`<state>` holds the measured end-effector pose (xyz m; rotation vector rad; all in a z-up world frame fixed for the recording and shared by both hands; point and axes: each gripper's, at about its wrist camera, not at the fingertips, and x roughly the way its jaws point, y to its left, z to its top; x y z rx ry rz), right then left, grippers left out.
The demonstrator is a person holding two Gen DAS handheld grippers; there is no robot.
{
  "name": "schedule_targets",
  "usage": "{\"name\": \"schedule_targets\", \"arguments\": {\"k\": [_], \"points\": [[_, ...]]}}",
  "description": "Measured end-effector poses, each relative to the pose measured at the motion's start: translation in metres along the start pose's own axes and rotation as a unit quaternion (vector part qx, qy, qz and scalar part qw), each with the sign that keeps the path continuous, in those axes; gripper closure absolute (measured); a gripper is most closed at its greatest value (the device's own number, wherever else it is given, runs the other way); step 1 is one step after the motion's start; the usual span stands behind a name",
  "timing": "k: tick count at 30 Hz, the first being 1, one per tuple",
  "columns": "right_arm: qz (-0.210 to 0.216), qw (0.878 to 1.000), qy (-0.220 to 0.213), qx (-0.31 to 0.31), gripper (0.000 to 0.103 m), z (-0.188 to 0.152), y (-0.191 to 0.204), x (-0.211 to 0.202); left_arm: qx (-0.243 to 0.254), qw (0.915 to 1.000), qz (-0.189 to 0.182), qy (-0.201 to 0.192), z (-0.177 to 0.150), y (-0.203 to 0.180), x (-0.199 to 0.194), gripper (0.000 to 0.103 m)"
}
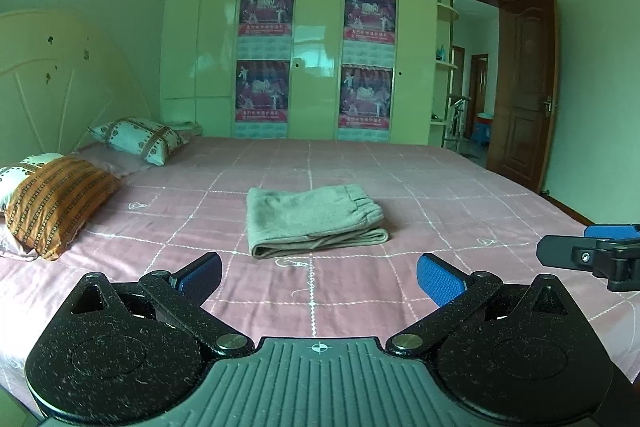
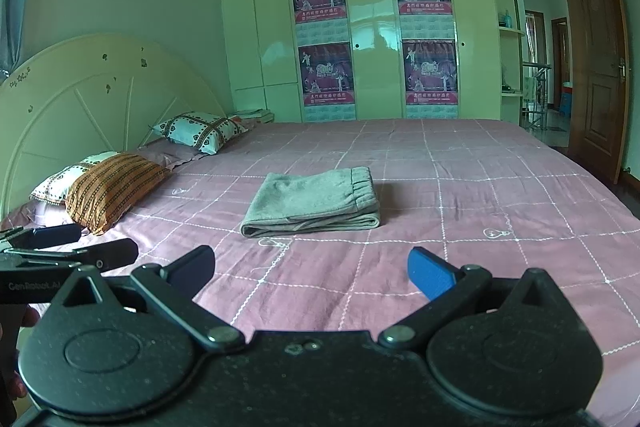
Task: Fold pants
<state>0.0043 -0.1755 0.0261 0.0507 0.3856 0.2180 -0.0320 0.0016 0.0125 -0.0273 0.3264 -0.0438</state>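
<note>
A: Start at the left gripper. What is it doing?

B: Its jaws are spread wide, the blue pads far apart, and nothing sits between them. It hangs above the near part of the bed, clear of the cloth.

A: And the right gripper?

B: Much the same: fingers splayed wide, nothing held, only pink bedspread showing in the gap. In the left wrist view it also shows at the right edge, side on, its jaws parted there too. In the right wrist view the left one pokes in at the left edge, with a bit of a hand on its handle.

A: Where are the pants?

B: Ahead of both grippers, near the middle of the bed, apart from either tool. They lie folded into a compact grey-beige bundle of stacked layers. The gathered elastic waistband lies on top at the right end, a rounded fold at the left.

A: Further out?

B: To the left, an orange striped pillow rests against a white patterned one, and another patterned pillow lies further back by the curved headboard. Behind the bed stands a pale wardrobe with four posters on it. At the right a brown door stands open.
</note>
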Motion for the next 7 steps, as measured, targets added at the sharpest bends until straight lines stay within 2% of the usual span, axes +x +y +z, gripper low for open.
{"name": "schedule_targets", "arguments": {"k": [7], "points": [[0.0,1.0,0.003,-0.001,0.006,-0.0016,-0.0013,0.001,-0.014,0.9999,-0.008,-0.006,0.0023,0.0053,-0.0023,0.0]]}}
